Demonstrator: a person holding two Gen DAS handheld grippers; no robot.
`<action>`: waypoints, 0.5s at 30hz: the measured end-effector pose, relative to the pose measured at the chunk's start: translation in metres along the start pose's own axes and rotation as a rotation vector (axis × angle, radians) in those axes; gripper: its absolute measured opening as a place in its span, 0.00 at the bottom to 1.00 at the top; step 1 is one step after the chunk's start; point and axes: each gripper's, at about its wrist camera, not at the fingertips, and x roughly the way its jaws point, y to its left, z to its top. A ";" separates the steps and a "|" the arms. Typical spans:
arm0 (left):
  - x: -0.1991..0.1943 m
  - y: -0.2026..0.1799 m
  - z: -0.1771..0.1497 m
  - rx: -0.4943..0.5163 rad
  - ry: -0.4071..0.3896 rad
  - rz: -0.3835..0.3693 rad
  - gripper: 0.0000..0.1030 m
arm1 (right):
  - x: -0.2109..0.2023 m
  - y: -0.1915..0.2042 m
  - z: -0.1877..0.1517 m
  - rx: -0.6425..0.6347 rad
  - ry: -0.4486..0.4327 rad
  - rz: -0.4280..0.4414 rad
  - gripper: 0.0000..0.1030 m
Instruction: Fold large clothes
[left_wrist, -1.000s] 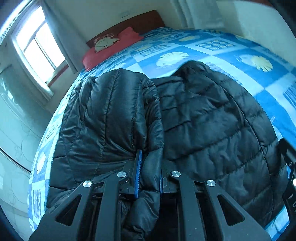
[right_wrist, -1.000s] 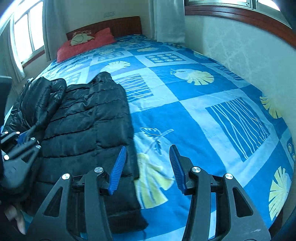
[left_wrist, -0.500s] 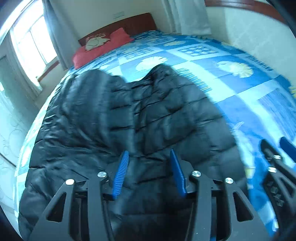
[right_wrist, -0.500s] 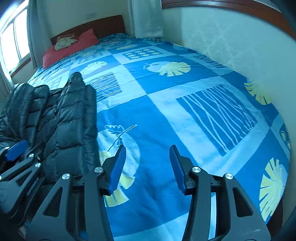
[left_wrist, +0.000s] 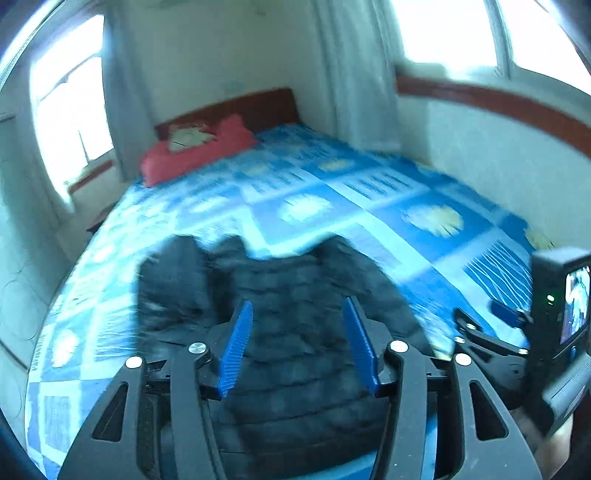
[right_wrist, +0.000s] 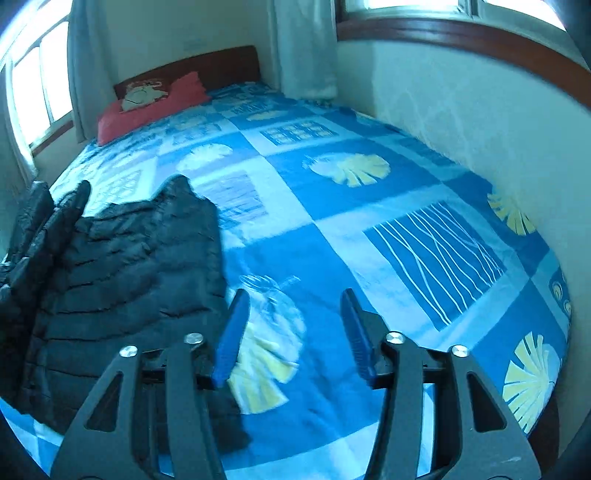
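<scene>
Left wrist view shows my left hand-held gripper (left_wrist: 297, 345) spread apart, empty, above the black quilted puffer jacket (left_wrist: 295, 354) lying on the blue patchwork-patterned bedspread (left_wrist: 369, 206). My right hand-held gripper (right_wrist: 293, 338) is likewise apart over bare bedspread, jacket beside it. I see a red pillow (right_wrist: 147, 107) against the dark wooden headboard (right_wrist: 221, 64).

Both the left gripper (left_wrist: 297, 314) and the right gripper (right_wrist: 293, 306) hang spread wide, holding nothing.
</scene>
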 end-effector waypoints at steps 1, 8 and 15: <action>-0.004 0.018 0.002 -0.019 -0.014 0.025 0.52 | -0.003 0.011 0.003 -0.023 -0.009 0.007 0.57; 0.006 0.194 -0.031 -0.314 0.023 0.298 0.55 | -0.015 0.067 0.013 -0.137 -0.040 0.043 0.57; 0.086 0.236 -0.102 -0.532 0.280 -0.023 0.49 | -0.012 0.114 0.011 -0.211 -0.018 0.071 0.57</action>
